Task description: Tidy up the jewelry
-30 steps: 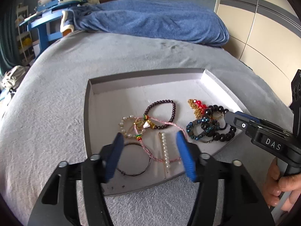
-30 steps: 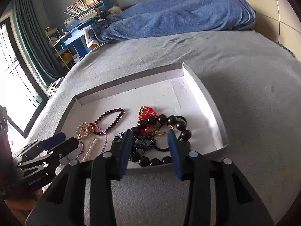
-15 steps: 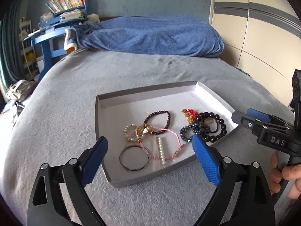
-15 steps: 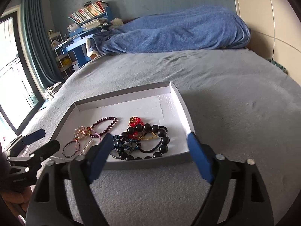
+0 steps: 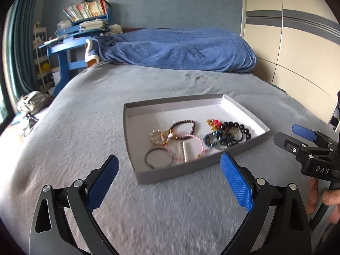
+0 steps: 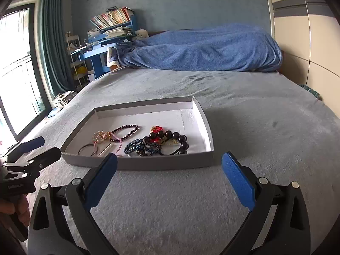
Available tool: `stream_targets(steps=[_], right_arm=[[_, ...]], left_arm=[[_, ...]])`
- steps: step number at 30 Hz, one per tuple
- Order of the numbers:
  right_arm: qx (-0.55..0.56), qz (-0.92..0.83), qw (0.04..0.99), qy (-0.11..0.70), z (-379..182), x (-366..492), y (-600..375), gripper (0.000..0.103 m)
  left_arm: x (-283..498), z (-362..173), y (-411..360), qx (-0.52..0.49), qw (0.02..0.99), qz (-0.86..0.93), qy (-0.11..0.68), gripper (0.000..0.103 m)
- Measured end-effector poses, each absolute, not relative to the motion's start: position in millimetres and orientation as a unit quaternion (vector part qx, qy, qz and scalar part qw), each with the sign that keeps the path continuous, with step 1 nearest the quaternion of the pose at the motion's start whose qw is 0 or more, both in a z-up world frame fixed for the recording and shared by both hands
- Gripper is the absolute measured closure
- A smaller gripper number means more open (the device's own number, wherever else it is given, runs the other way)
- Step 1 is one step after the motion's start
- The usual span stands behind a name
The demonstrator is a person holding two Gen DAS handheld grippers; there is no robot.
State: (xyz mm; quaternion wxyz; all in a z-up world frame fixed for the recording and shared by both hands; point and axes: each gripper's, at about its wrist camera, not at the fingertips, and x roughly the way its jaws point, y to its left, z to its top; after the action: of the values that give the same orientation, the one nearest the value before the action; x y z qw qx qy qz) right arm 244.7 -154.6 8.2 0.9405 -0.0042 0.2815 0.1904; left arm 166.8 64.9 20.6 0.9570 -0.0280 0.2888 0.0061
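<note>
A shallow grey tray point(image 5: 182, 173) with a white floor lies on the grey bed and also shows in the right wrist view point(image 6: 165, 164). It holds several bracelets: a dark maroon bead bracelet point(image 5: 184, 125), a thin dark ring point(image 5: 158, 158), a pearl bar point(image 5: 184, 151), a blue bead bracelet point(image 5: 212, 138) and a big black bead bracelet point(image 6: 179, 141). My left gripper point(image 5: 170, 177) is open and empty, short of the tray's near edge. My right gripper point(image 6: 170, 179) is open and empty, also short of the tray.
A blue blanket point(image 5: 176, 48) is heaped at the bed's head. A blue desk with books point(image 5: 70, 46) stands at the left. A cream wardrobe point(image 5: 297, 42) is at the right. A window and curtain point(image 6: 31, 53) are at the far left.
Both grippers have pulled back from over the tray toward me and opened wide. The bracelets lie in the tray as before.
</note>
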Motion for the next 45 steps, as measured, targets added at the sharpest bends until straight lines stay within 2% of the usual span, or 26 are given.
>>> stream_targets(steps=[6, 14, 21, 45], right_arm=[[-0.009, 0.192, 0.949, 0.248, 7.5, 223.3, -152.4, 0.006], [-0.019, 0.187, 0.951, 0.245, -1.8, 209.8, -147.2, 0.006], [0.002, 0.191, 0.95, 0.249, -5.7, 208.5, -156.6, 0.006], [0.001, 0.196, 0.948, 0.25, -6.3, 208.7, -155.6, 0.006]], left_arm=[[149.3, 15.6, 55.2, -0.029, 0.961, -0.002, 0.276, 0.007], [138.9, 4.7, 40.2, -0.008, 0.966, -0.021, 0.258, 0.007], [131.5, 6.5, 49.7, -0.028, 0.97, -0.008, 0.241, 0.006], [134.3, 5.5, 47.2, -0.017, 0.97, -0.008, 0.242, 0.005]])
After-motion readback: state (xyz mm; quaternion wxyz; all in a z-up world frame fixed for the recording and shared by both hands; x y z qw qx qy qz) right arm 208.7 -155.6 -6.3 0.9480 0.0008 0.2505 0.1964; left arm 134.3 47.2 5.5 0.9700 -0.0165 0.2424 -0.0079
